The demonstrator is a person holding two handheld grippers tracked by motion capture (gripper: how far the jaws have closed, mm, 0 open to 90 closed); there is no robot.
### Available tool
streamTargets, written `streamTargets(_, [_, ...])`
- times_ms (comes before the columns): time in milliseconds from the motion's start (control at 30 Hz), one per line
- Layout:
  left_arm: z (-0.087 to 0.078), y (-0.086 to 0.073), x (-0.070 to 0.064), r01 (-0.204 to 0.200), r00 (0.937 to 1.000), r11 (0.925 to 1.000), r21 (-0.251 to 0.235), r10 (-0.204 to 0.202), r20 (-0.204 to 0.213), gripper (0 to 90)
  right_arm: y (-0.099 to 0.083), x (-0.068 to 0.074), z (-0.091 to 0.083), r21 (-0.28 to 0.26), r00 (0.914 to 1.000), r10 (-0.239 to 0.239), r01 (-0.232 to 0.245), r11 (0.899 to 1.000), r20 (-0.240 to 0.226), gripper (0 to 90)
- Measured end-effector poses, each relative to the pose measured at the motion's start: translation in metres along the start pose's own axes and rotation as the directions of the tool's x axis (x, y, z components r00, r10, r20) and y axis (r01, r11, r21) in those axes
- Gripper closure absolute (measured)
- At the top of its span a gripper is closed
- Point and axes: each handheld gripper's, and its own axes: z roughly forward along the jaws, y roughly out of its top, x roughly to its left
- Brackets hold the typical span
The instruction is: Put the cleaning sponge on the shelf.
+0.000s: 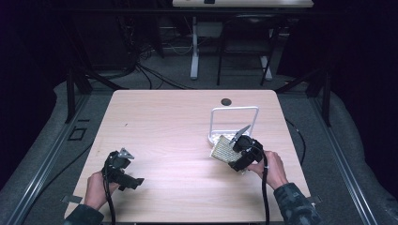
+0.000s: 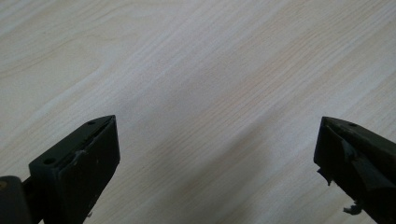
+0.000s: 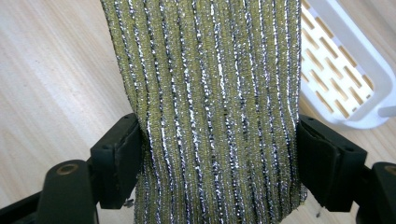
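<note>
A yellow-green scouring sponge (image 3: 210, 102) with silver stripes sits between the two jaws of my right gripper (image 3: 218, 163), which is shut on its sides. From above, the sponge (image 1: 224, 148) hangs tilted over the table just in front of a white slotted holder (image 1: 233, 123), and the right gripper (image 1: 239, 151) grips its near right end. The holder's perforated base (image 3: 343, 70) lies right behind the sponge. My left gripper (image 1: 136, 181) rests low at the table's near left, open, with only bare wood between its jaws (image 2: 215, 163).
The light wooden table (image 1: 178, 117) has a dark round grommet (image 1: 226, 101) near its far edge. The holder's tall wire-like frame (image 1: 234, 110) stands upright behind the sponge. Cables and desk legs lie on the floor beyond the table.
</note>
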Motion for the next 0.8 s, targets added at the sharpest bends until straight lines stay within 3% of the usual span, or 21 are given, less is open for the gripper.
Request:
streamTargets(333, [0.000, 0.000, 0.001, 0.001, 1.0000, 1.0000, -0.001, -0.001, 0.001, 0.5, 0.001, -0.006, -0.002, -0.015, 0.9983, 0.054, -0.054, 0.998, 0.021, 22.9])
streamTargets(800, [0.000, 0.000, 0.000, 0.001, 1.0000, 1.0000, 0.000, -0.001, 0.000, 0.5, 0.006, -0.013, -0.006, -0.039, 0.9944, 0.092, -0.090, 0.995, 0.052, 23.0])
